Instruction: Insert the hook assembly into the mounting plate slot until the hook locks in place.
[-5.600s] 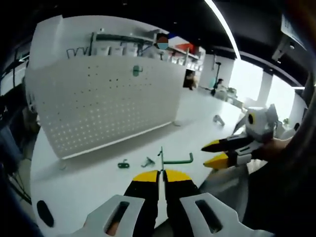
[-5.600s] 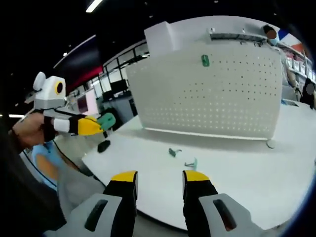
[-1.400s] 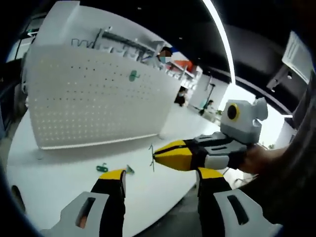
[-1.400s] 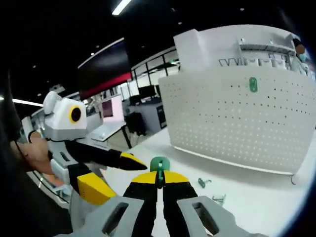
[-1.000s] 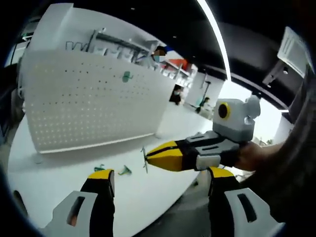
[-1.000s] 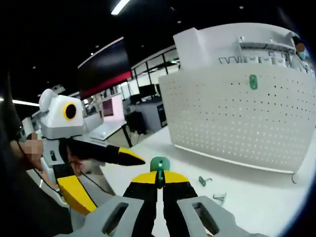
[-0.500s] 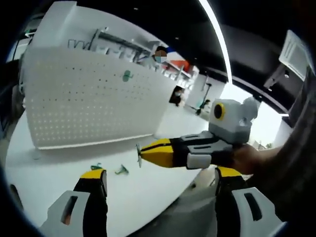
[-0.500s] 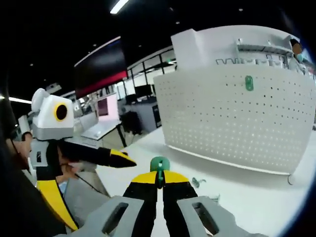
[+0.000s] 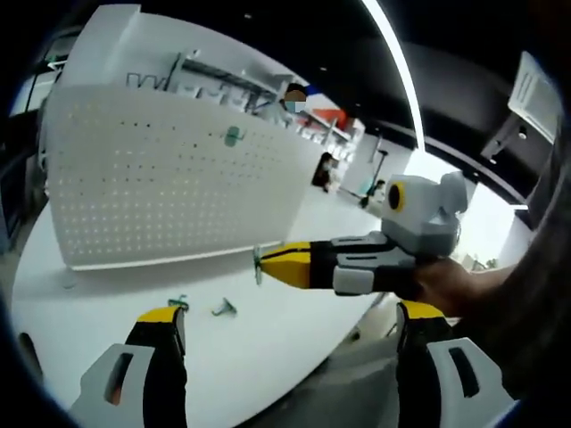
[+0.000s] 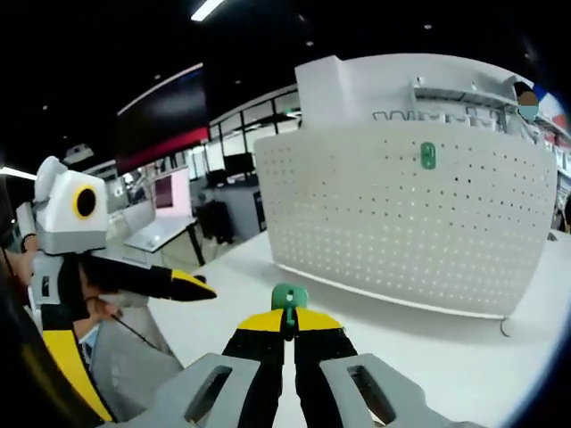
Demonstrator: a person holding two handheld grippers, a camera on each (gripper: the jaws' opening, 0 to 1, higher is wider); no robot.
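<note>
My right gripper (image 10: 287,319) is shut on a small green hook assembly (image 10: 287,297) that sticks up from its yellow tips. In the left gripper view that same right gripper (image 9: 270,266) reaches in from the right, with the hook (image 9: 258,265) at its tip. My left gripper (image 9: 290,334) stands wide open with nothing in it, and one of its fingers (image 10: 183,284) shows at the left of the right gripper view. The green mounting plate (image 10: 428,155) (image 9: 232,135) hangs high on the white pegboard (image 10: 401,232) (image 9: 161,187), well beyond the hook.
Two loose green parts (image 9: 177,303) (image 9: 223,308) lie on the white table (image 9: 107,312) in front of the pegboard. The table's near edge (image 9: 312,348) curves below the grippers. A person (image 9: 293,94) stands behind the board, and wire racks top it.
The hook has passed from my left gripper to my right, which shut on it. My left jaws opened wide and drew back. The right gripper view has turned toward the pegboard.
</note>
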